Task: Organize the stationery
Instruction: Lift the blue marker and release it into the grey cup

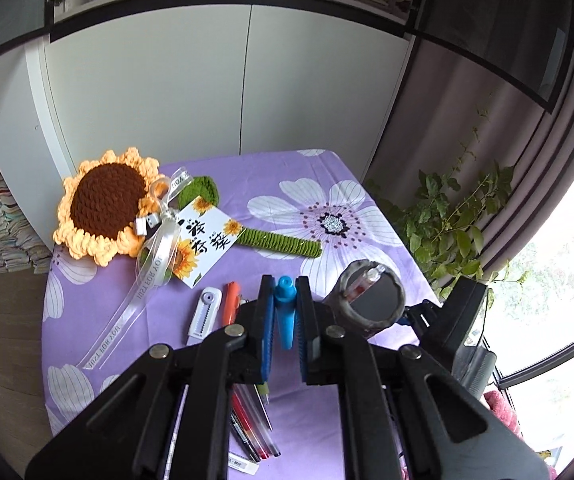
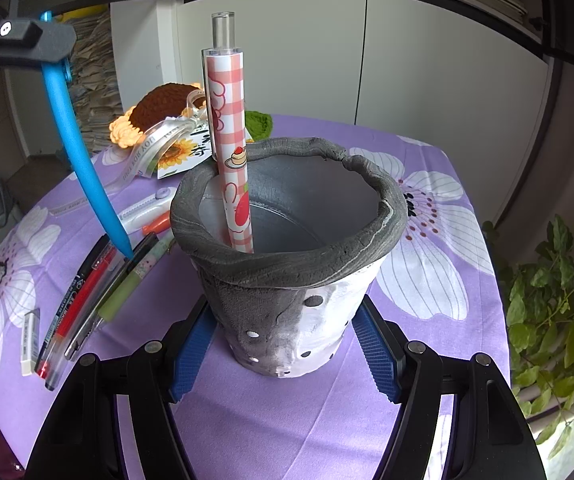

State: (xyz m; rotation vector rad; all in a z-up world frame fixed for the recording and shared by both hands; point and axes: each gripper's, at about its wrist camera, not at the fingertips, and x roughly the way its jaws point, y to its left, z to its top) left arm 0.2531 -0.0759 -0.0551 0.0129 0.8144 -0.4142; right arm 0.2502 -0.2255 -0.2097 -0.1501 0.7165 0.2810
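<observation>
My left gripper (image 1: 286, 312) is shut on a blue pen (image 1: 286, 312) and holds it above the table; the right wrist view shows the same blue pen (image 2: 83, 156) hanging point down over a row of pens (image 2: 87, 300). My right gripper (image 2: 283, 344) is closed around the base of a grey and white pen holder (image 2: 287, 280), which stands upright on the purple floral cloth (image 2: 427, 320). A red checked pen (image 2: 229, 140) stands inside the holder. The holder (image 1: 371, 298) also shows to the right in the left wrist view.
On the cloth lie a white utility knife (image 1: 205, 314), an orange pen (image 1: 231, 304), several pens (image 1: 251, 428) and a white eraser (image 2: 30, 342). A crocheted sunflower (image 1: 107, 208) with ribbon and card lies at the back left. A potted plant (image 1: 447, 224) stands off the table's right side.
</observation>
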